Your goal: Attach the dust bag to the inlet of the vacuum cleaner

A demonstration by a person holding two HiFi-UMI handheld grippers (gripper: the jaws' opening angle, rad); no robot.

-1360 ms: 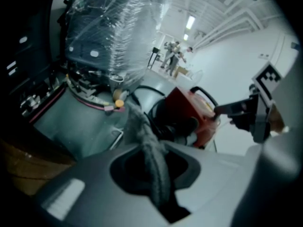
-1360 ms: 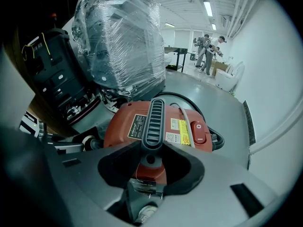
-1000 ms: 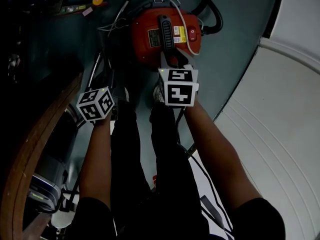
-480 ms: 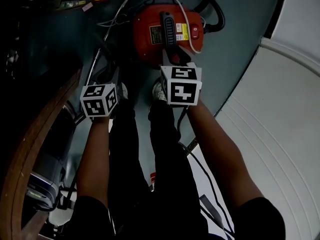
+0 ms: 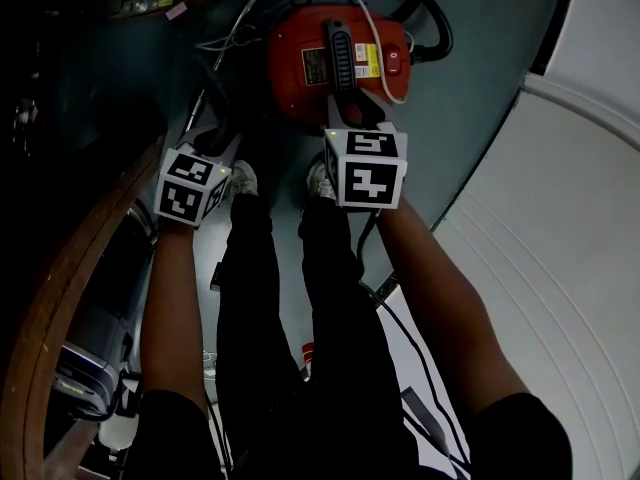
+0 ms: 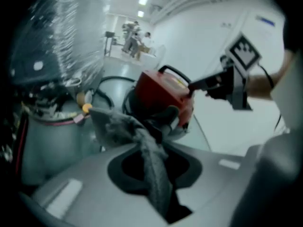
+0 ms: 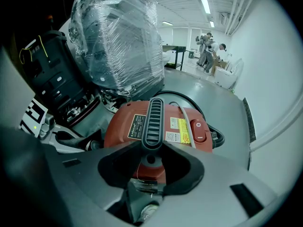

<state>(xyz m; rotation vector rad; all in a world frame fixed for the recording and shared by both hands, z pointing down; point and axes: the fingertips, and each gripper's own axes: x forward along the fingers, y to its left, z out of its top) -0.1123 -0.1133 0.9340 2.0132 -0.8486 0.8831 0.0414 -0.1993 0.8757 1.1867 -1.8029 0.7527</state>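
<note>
While its grey fabric runs out from between the narrow jaws of the left gripper [image 6: 165, 197], the dust bag [image 6: 142, 145] hangs bunched just before the near left side of the red vacuum cleaner [image 5: 335, 63]. Whether it touches the machine does not show. Those jaws have just been opening a little, with the fabric caught between them. The right gripper [image 6: 196, 85] sits at the near end of the vacuum's black ribbed handle [image 7: 154, 119], its jaws wide. Whether they press on the handle cannot be made out. A black hose [image 5: 435, 33] curls behind the vacuum on the grey floor [image 5: 470, 98], where the person's legs [image 5: 300, 298] stand.
</note>
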